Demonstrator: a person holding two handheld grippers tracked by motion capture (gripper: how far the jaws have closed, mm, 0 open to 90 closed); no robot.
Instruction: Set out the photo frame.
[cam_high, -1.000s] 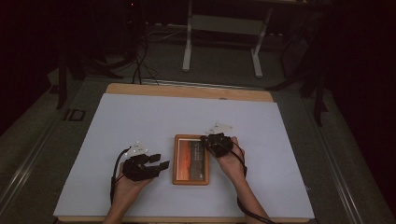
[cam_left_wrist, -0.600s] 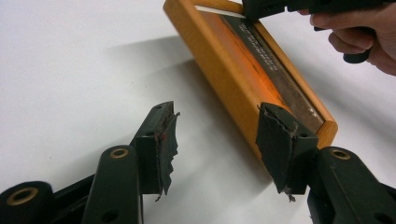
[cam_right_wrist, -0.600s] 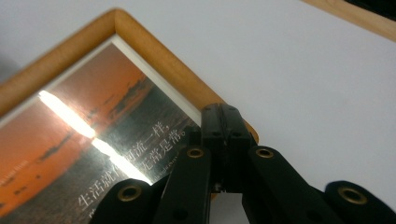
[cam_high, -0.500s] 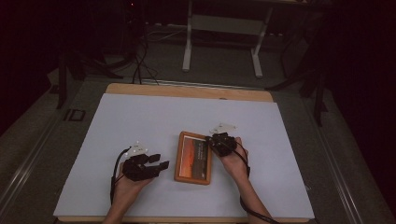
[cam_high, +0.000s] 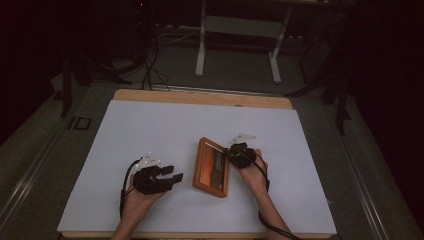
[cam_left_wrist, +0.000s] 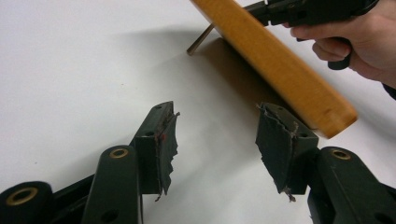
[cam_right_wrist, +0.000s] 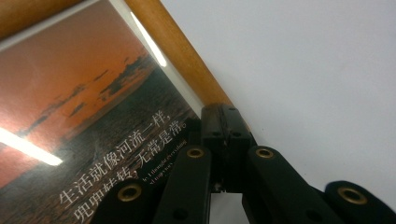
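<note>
On the smooth white table (cam_high: 150, 130), the right hand-held gripper (cam_high: 231, 152) clamps a wooden picture frame (cam_high: 212, 167); the left hand-held gripper (cam_high: 172, 174) gapes.

The high view is looking dim and a little soft; the room beyond the white table (cam_high: 150, 130) is sinking into near black, while the tabletop is catching even overhead light. In the left gripper view, the wooden picture frame (cam_left_wrist: 275, 56) is casting a soft shadow just ahead of the left gripper (cam_left_wrist: 217, 140). In the right gripper view, bright streaks of glare are lying across the frame's glass just ahead of the right gripper (cam_right_wrist: 224, 140), whose near links are blurring.
</note>
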